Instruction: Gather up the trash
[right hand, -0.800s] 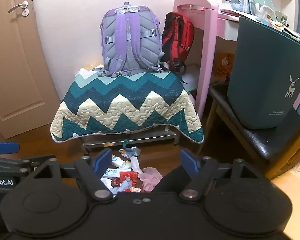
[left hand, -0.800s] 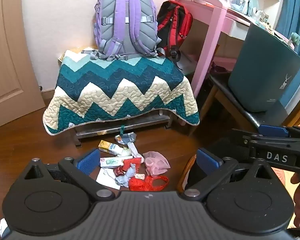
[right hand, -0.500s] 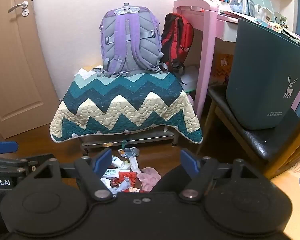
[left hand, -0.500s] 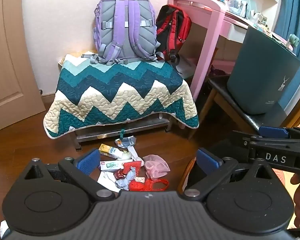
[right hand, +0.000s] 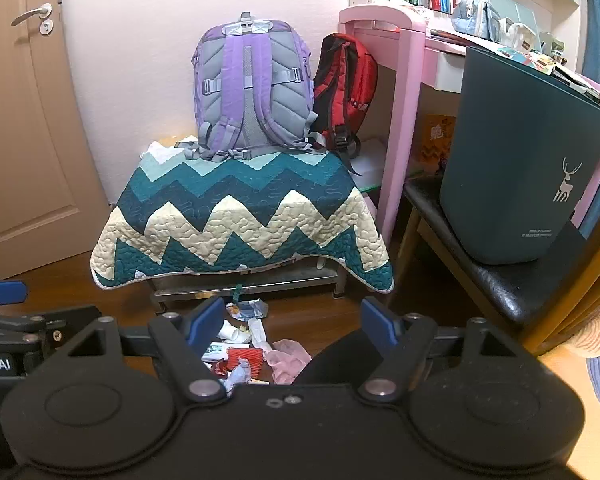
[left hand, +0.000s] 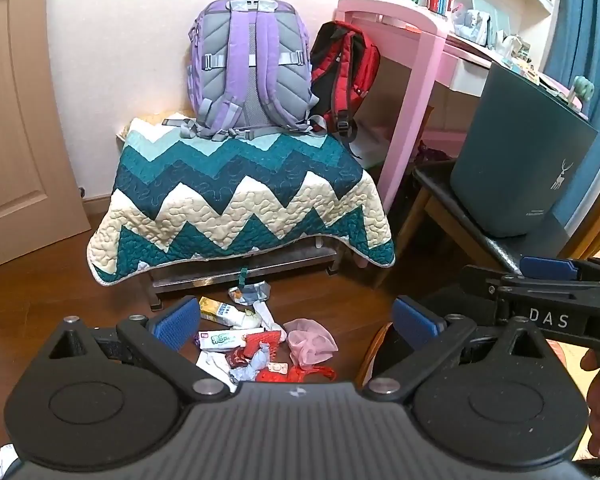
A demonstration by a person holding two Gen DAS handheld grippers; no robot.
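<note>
Trash, a loose pile of crumpled wrappers, small cartons and a pink plastic bag [left hand: 260, 344], is seen on the dark wooden floor [left hand: 40, 312] before the zigzag-quilted bench [left hand: 236, 196], framed by the left gripper [left hand: 296, 322] and right gripper [right hand: 288, 320] (both spread wide, nothing held).

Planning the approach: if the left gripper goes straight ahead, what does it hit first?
Probably the trash pile on the floor, seen between the open jaws of the left gripper. Nothing shows in between, though depth is unclear; the quilted bench stands behind it.
</note>
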